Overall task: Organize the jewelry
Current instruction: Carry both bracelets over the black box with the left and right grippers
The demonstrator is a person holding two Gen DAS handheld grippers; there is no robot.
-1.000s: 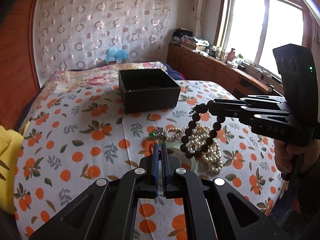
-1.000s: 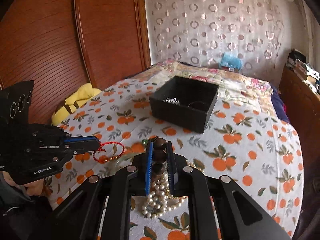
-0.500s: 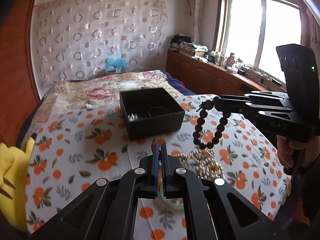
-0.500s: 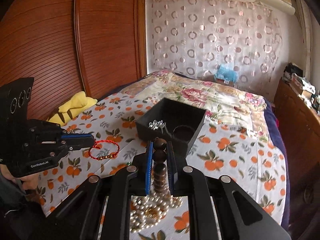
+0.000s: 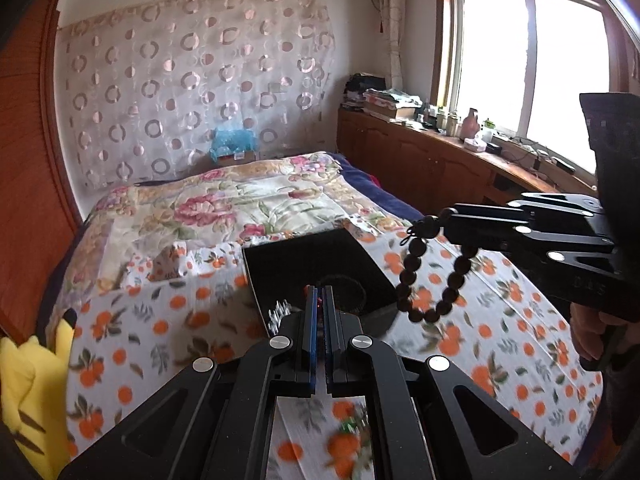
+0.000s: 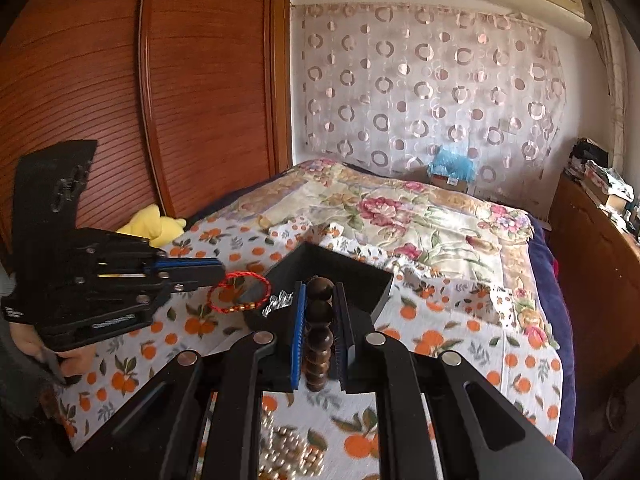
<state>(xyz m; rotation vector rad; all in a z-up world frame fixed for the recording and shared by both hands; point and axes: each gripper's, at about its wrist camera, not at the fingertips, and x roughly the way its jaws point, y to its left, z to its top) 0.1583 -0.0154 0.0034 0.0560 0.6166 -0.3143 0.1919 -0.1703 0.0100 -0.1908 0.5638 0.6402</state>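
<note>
An open black box (image 5: 288, 268) sits on the orange-print bedsheet, with a silver piece (image 5: 278, 314) and a dark ring inside. My left gripper (image 5: 319, 294) is shut on a red string bracelet (image 6: 240, 294) with small gold beads. It hangs at the box's near left edge. My right gripper (image 6: 320, 286) is shut on a dark wooden bead bracelet (image 5: 432, 276). That loop dangles beside the right side of the box (image 6: 360, 276). Both grippers hover above the bed. In its own view, the left gripper shows only a speck of red between its pads.
A heap of pearl strands (image 6: 288, 452) lies on the sheet below the grippers, with a green piece (image 5: 352, 428) near it. A yellow plush toy (image 5: 24, 392) sits at the bed's left edge. A wooden cabinet (image 5: 420, 160) runs along the right, and a wooden panel (image 6: 120, 100) along the left.
Both grippers have risen and moved forward to the black box, each carrying its bracelet. The pearl heap now lies beneath and behind them.
</note>
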